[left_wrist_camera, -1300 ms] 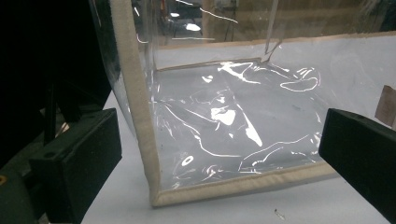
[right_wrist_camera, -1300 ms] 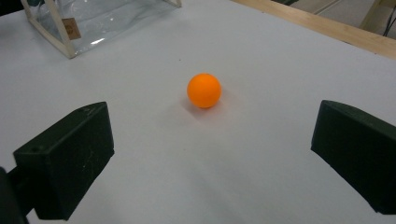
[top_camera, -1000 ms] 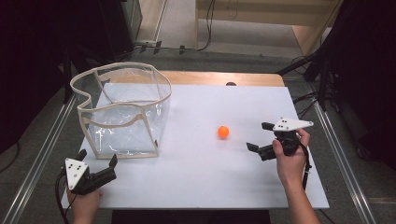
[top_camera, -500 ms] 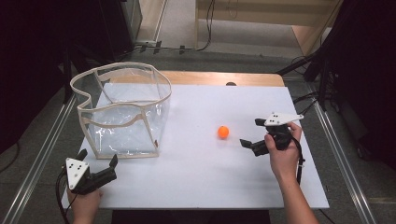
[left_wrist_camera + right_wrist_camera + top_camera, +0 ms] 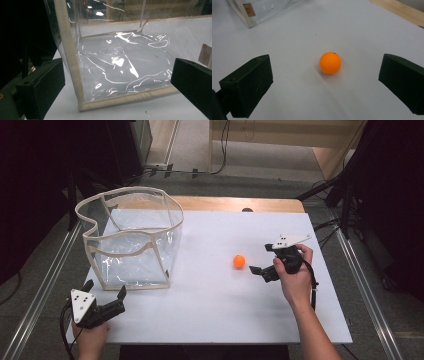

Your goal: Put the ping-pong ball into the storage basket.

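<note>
Since a second ago the right gripper [image 5: 261, 266] has slid leftward across the table toward the orange ball [image 5: 239, 261], closing much of the gap; the left gripper [image 5: 106, 296] has not shifted from its spot at the near left corner. The ball itself has stayed put on the white tabletop [image 5: 215, 310], well apart from the clear bag [image 5: 131, 240] with cream-edged seams that stands open-topped on the left half of the table.

In the right gripper view, the ball [image 5: 330, 62] sits almost centred between the two black jaws, which are spread wide with nothing between them but bare table. They stand short of the ball, not yet flanking it — the hand [image 5: 295, 280] holds the tool low and nearly level, which I judge suits a sideways pinch on something round that could roll off at a nudge.

The left gripper's jaws are also spread apart and empty. Its view looks straight at the bag's near lower corner [image 5: 81, 105], with the crinkled transparent wall just beyond the tips but not touched. Resting there, it seems placed to steady or hold open the bag should the ball be brought over — the soft wall looks likely to sag or slide otherwise.

My reading is that the step in hand is the approach to grasp the ball, with the bag as its probable destination.
</note>
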A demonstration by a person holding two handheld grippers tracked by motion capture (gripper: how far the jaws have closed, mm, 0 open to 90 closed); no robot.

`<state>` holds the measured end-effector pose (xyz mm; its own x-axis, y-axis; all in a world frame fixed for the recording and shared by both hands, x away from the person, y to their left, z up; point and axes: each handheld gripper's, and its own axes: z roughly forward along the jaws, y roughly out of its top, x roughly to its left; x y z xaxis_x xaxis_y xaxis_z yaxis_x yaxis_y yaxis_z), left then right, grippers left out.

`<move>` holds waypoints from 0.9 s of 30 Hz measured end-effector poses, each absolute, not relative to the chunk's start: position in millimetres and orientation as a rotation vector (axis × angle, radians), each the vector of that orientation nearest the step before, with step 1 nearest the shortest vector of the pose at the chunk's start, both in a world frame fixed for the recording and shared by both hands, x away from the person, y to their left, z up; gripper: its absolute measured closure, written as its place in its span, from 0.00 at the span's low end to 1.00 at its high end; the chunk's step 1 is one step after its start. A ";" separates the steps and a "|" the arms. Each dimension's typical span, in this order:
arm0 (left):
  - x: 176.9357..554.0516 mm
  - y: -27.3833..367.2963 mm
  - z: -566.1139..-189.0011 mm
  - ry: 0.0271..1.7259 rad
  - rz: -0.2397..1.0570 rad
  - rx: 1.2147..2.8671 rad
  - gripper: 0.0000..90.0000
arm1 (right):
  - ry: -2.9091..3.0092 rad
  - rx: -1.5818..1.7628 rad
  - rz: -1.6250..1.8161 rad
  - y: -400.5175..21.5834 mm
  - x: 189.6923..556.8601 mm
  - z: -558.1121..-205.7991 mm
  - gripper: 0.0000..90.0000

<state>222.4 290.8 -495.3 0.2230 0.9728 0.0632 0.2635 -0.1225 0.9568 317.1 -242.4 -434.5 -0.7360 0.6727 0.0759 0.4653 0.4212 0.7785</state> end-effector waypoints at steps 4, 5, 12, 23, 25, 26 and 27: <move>222.4 290.8 -495.3 1.196 0.969 1.575 0.00 | 2.440 0.991 1.204 -238.7 322.2 -432.8 0.00; 222.4 290.8 -495.2 1.196 0.969 1.577 0.00 | 2.446 0.989 1.203 -238.0 323.0 -432.4 0.00; 222.1 290.3 -495.2 1.194 0.975 1.585 0.00 | 2.475 0.970 1.176 -232.2 329.8 -431.0 0.00; 222.1 290.0 -495.3 1.193 0.974 1.585 0.00 | 2.537 0.962 1.127 -222.8 341.2 -432.6 0.00; 222.1 290.3 -495.1 1.193 0.975 1.587 0.00 | 2.548 0.967 1.116 -220.3 343.6 -433.4 0.00; 222.1 290.3 -495.2 1.193 0.973 1.585 0.00 | 2.553 0.967 1.109 -219.3 344.7 -433.8 0.00; 222.1 290.4 -495.2 1.193 0.973 1.584 0.00 | 2.557 0.963 1.102 -218.3 346.1 -434.3 0.00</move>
<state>222.1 290.4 -495.2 0.2248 0.9718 0.0706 0.2642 -0.1306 0.9556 346.1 -218.3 -434.3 -0.7693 0.6346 0.0741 0.4897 0.5111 0.7064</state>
